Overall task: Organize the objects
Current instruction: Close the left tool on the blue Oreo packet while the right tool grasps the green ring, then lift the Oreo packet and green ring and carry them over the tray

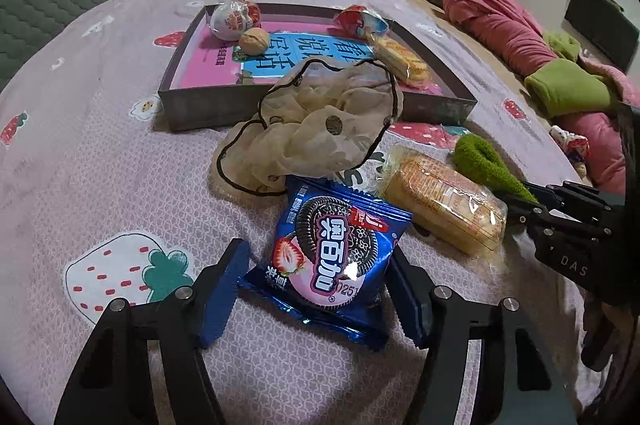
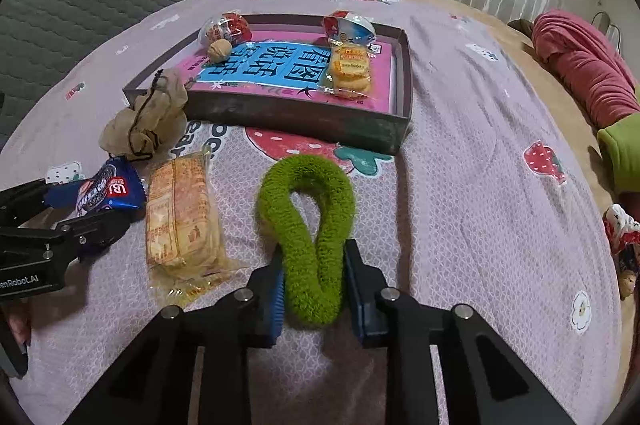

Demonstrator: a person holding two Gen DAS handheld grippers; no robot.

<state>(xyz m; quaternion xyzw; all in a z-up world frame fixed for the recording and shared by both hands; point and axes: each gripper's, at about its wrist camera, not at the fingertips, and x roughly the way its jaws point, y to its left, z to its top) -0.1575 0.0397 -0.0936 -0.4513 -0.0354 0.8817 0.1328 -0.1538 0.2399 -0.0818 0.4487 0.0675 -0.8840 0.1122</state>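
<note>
The sorting looks roughly half done. In the upper middle of both views a shallow grey box (image 2: 304,123) sits on the bed (image 2: 460,185) with a pink-and-blue book (image 2: 280,65) lining its floor. Already in it are two wrapped chocolate eggs (image 1: 236,19), a walnut (image 1: 255,41) and a small pack of yellow biscuits (image 2: 352,71). Four things still lie on the quilt in front of the box: a beige scarf (image 1: 316,129) slumped against the box's near wall, a clear-wrapped cake (image 1: 444,209), a blue cookie packet (image 1: 332,257) and a fuzzy green loop (image 2: 308,225).

Both hands are at work, each tilted steeply down toward the quilt. The right gripper (image 2: 314,281), low in the centre of its own view, has its fingers pressed narrow on the near end of the green loop, squeezing the two strands together. The left gripper (image 1: 316,289), at the bottom of its view, straddles the cookie packet; its blue fingers (image 1: 224,289) stand at a middling width, the right one at the wrapper's edge and the left one just clear, so the packet lies between them unpinched.
</note>
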